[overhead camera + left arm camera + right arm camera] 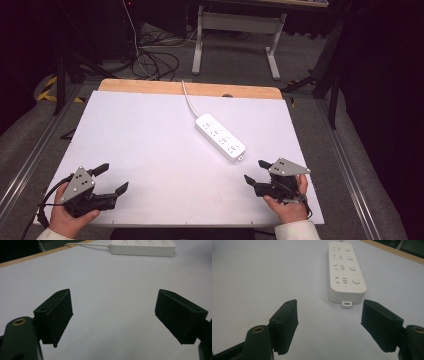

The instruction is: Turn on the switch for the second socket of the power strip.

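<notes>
Both hands wear pale, cream-white sleeves [295,231] at the wrists. The left gripper [114,178] and the right gripper [256,171] are black, each with a grey three-cornered plate [80,180] on top, dotted with small holes. A black cable [44,205] leaves the left one at 9 o'clock. The blocky jaws have small screw holes and a brass-ringed hole [19,321].

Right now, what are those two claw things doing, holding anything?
Left gripper: jaws open, holding nothing.
Right gripper: jaws open, holding nothing.
</notes>
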